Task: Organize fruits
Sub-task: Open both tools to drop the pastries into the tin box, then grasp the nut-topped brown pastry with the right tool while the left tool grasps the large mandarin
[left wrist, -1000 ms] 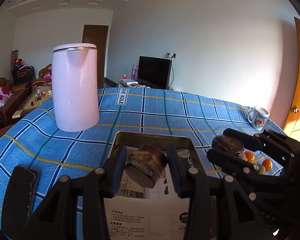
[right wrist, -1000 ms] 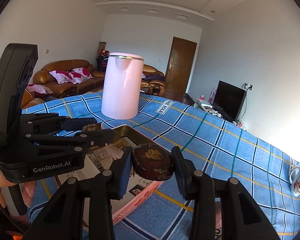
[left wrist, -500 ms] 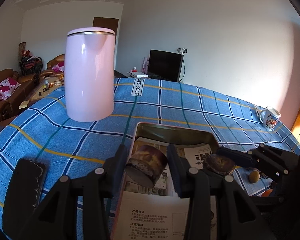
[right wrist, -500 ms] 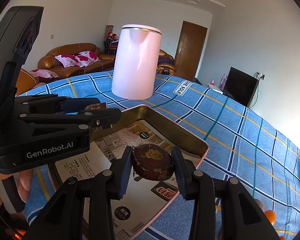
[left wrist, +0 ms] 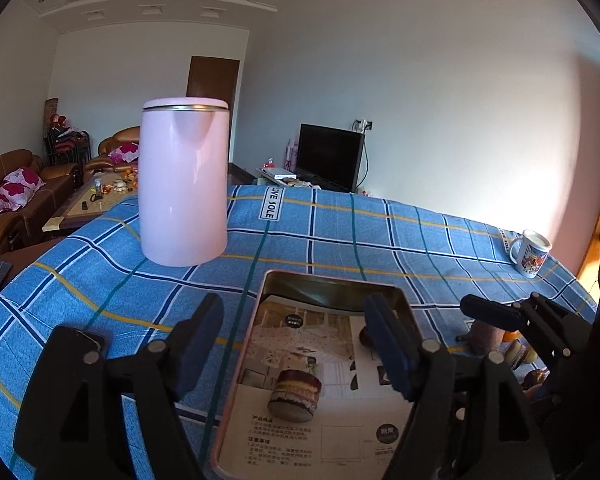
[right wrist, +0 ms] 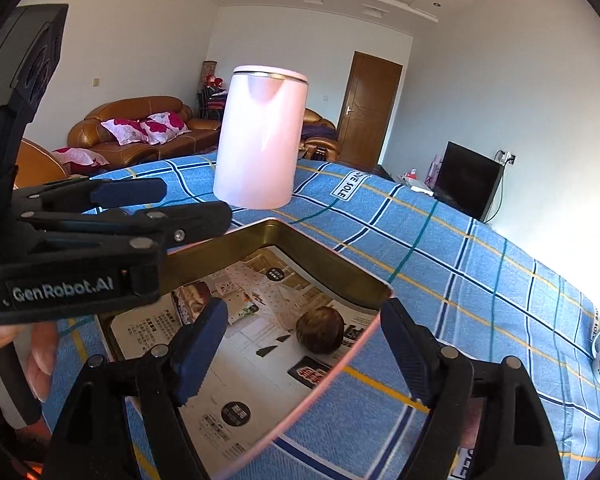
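Note:
A metal tray (left wrist: 324, 280) lined with printed paper lies on the blue checked tablecloth. In the left wrist view a brown fruit (left wrist: 295, 395) lies in the tray below my open, empty left gripper (left wrist: 296, 344). A second brown fruit (right wrist: 320, 329) lies in the tray in the right wrist view, ahead of my open, empty right gripper (right wrist: 304, 340). The tray also shows there (right wrist: 220, 252). The left gripper (right wrist: 188, 208) reaches in from the left. Small orange and brown fruits (left wrist: 516, 346) lie on the cloth at right, partly hidden by the right gripper (left wrist: 500, 312).
A tall pink kettle (left wrist: 182, 184) stands on the cloth behind the tray; it also shows in the right wrist view (right wrist: 260, 140). A printed mug (left wrist: 530, 252) sits at the far right. A dark phone (left wrist: 76, 344) lies at the left. The table edge is at right.
Both grippers have opened and let go of their brown fruits, which now lie in the tray. Both grippers have risen slightly above the tray.

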Tool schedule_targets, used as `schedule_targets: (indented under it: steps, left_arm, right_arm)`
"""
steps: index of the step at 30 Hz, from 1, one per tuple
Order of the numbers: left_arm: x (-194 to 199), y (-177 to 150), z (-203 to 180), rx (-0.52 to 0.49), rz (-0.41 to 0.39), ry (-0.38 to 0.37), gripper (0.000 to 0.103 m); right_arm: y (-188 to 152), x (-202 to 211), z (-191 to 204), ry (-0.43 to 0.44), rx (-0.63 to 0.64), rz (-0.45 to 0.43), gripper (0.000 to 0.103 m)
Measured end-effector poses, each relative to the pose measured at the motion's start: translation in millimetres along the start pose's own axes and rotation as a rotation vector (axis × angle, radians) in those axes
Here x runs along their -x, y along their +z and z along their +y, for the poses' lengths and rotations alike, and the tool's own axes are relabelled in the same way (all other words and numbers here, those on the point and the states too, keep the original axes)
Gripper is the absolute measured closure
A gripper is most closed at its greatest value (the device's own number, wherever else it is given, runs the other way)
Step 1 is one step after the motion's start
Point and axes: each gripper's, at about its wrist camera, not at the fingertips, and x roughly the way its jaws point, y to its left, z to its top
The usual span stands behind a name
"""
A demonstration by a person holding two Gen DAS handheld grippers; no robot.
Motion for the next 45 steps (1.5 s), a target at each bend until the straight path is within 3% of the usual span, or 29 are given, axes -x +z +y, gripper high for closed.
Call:
schedule_targets:
  steps: [3,8,12,20,23,27,29,32,35,38,45]
  left_arm:
    - [16.3,-6.3,-14.3,-0.006,-0.034,-0.024,0.009]
    - [23.5,-23.8,-58.5,-0.061,-0.024,-0.121,0.009]
    - [19.7,-38.8,-98.6,-0.123,0.013,-0.199,0.009]
    - [6.8,-68.4,-155.3,-0.225,0.097,-0.292,0.009]
    - [-0.4,-77.9,-165.1,-0.243,0.138,-0.318,0.011]
    - [-7.8,-86.4,-171.0,-0.257,0.182,-0.333,0.018]
    - [-12.2,-89.6,-172.1,-0.252,0.201,-0.34,0.019]
    - [-19.6,-94.1,-175.1,-0.251,0.241,-0.363,0.031]
    - [-24.3,-99.4,-179.0,-0.259,0.278,-0.388,0.041]
    - [-25.9,-103.0,-178.3,-0.255,0.293,-0.397,0.054]
    - [-21.6,-103.2,-177.1,-0.26,0.272,-0.398,0.054]
  right_arm:
    - [-13.5,27.0,-18.1,-0.024,-0.03,-0.013,0.023]
    - [-50.0,77.3,-59.3,-0.148,-0.112,-0.052,0.023]
    - [-82.6,100.0,-92.5,-0.228,-0.201,-0.02,0.023]
    - [-123.4,108.9,-113.0,-0.221,-0.285,0.037,0.023]
    - [-127.8,103.2,-115.5,-0.219,-0.292,0.054,0.024]
    - [-133.7,96.7,-119.0,-0.208,-0.306,0.088,0.039]
    - [-136.9,95.1,-121.0,-0.191,-0.317,0.095,0.04]
    - [-138.2,91.5,-120.3,-0.174,-0.312,0.113,0.041]
    - [-139.8,86.7,-122.1,-0.153,-0.32,0.138,0.054]
    - [-141.8,84.2,-118.8,-0.14,-0.301,0.151,0.06]
    - [-142.2,90.5,-121.7,-0.137,-0.315,0.105,0.062]
